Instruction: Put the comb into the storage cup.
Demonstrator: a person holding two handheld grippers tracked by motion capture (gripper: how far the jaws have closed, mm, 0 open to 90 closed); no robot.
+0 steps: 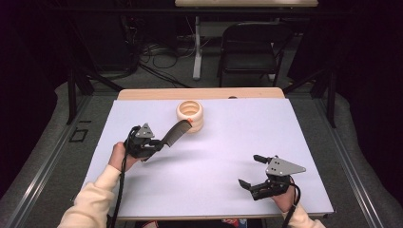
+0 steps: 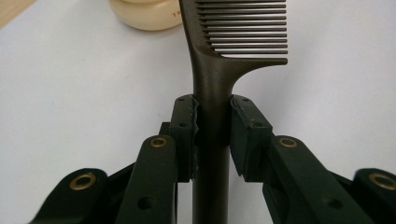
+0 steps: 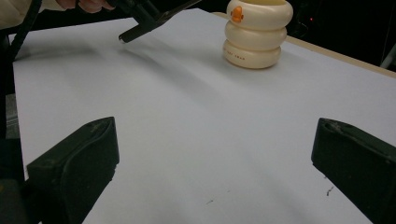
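The surface (image 1: pixel 285 142) is a white sheet over a wooden top, whose bare wood shows as a strip along the far edge. Near the middle of that far edge stands a cream ringed holder (image 1: pixel 190 115), open at the top, with a small orange mark on its side.

The right claw (image 1: pixel 256 172) sits near the near right corner, released, jaws wide apart with nothing between them; in the right gripper view they frame bare sheet.

The left claw (image 1: pixel 159 145) hovers left of centre, clenched on the handle of a dark comb (image 1: pixel 175 132). In the left gripper view both pads press the comb's handle (image 2: pixel 211 121) from either side.

The comb's long axis runs from the left claw up and toward the far edge, its toothed end reaching the holder's near side at the rim; whether it touches cannot be told. The holder lies directly along that axis, beyond the comb's tip. The left hand (image 1: pixel 119 156) is by far the nearer to the holder. Judgement: the coming move is to lift the tip over the rim and lower the comb into the opening.
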